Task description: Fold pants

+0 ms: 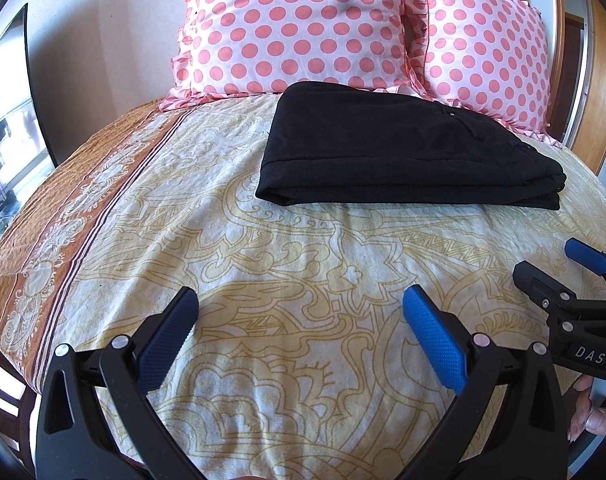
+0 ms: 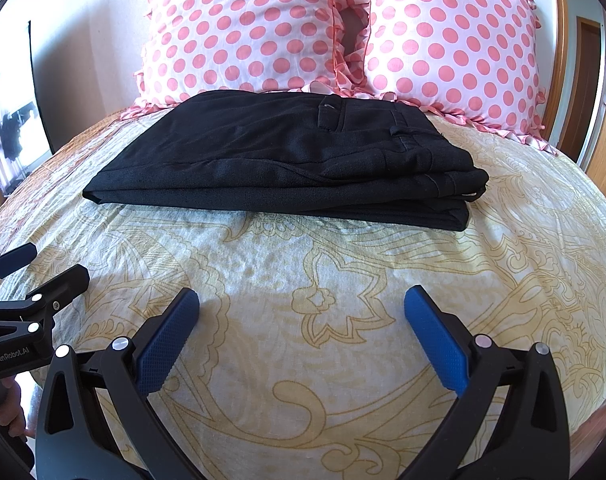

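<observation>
Black pants (image 2: 287, 160) folded into a flat, layered rectangle, lying on the bedspread (image 2: 343, 280) toward the far end of the bed, just in front of two pink polka-dot pillows (image 2: 243, 28) propped upright at the headboard. Waistband end with belt loops and a pocket turned to the right, folded edge to the left. Far edge of the pants close against the frilled pillow hems; touching or not, hard to tell.

Left gripper (image 1: 301, 304) hovering over bare bedspread on the near side, blue pads spread wide apart, nothing between them. Right gripper (image 2: 301, 304) likewise near, spread wide and empty, well apart from the pants. Each tool visible in the other's view: right gripper at the right edge of the left wrist view, with fingertips of a hand (image 1: 591, 412) below it; left gripper at the left edge of the right wrist view.

Bedspread cream with yellow floral outlines, a brown patterned border (image 1: 63, 216) along the left side.
</observation>
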Available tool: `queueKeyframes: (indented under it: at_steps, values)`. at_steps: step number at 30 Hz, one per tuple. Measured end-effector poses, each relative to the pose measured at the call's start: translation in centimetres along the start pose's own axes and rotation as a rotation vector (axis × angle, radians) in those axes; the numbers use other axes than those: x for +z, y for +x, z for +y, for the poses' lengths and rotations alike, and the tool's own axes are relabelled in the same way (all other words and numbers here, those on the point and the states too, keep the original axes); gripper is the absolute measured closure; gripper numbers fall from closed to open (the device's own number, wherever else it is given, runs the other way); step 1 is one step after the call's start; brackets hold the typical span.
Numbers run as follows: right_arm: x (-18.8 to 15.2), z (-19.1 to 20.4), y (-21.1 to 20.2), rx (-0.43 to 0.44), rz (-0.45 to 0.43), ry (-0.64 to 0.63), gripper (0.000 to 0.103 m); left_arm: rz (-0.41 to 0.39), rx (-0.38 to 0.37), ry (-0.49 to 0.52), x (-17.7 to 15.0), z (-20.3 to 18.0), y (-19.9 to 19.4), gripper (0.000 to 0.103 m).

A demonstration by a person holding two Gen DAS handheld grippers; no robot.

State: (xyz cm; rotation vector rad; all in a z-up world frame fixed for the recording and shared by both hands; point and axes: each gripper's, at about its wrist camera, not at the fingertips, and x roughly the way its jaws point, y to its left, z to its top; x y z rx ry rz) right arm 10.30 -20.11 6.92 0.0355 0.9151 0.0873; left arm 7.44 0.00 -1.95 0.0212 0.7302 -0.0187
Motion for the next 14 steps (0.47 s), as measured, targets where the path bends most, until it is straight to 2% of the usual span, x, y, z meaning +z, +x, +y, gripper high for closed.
queueKeyframes:
  at_steps: [14]
  values:
    - [0.00,0.03,-0.03,0.000,-0.001,0.000,0.001,-0.001,-0.004,0.004,-0.05,0.13,-0.03,0.002]
